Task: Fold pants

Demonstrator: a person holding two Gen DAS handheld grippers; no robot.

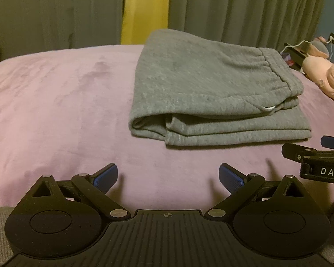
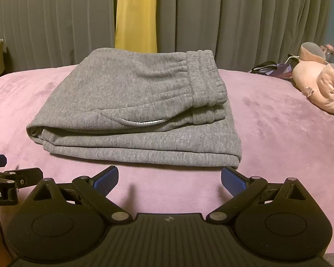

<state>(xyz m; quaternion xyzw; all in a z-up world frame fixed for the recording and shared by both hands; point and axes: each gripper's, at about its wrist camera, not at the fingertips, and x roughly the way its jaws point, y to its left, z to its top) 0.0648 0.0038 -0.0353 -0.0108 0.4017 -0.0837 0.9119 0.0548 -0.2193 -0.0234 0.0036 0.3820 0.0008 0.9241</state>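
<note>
Pants (image 2: 131, 109) lie folded, layers stacked, on the pink bedcover (image 2: 267, 133). Left gripper (image 1: 168, 176) and right gripper (image 2: 169, 179) both gape wide, holding nothing. Judgement: fold looks finished; keep both clear of the near edge.

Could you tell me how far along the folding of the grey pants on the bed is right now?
Done, by the look of it: the grey pants lie in a compact stack of layers on the pink blanket, waistband on top. In hand: nothing; the left gripper and right gripper sit short of the stack, jaws open and empty. Left: at most a tidy-up of the uneven front edges.
</note>
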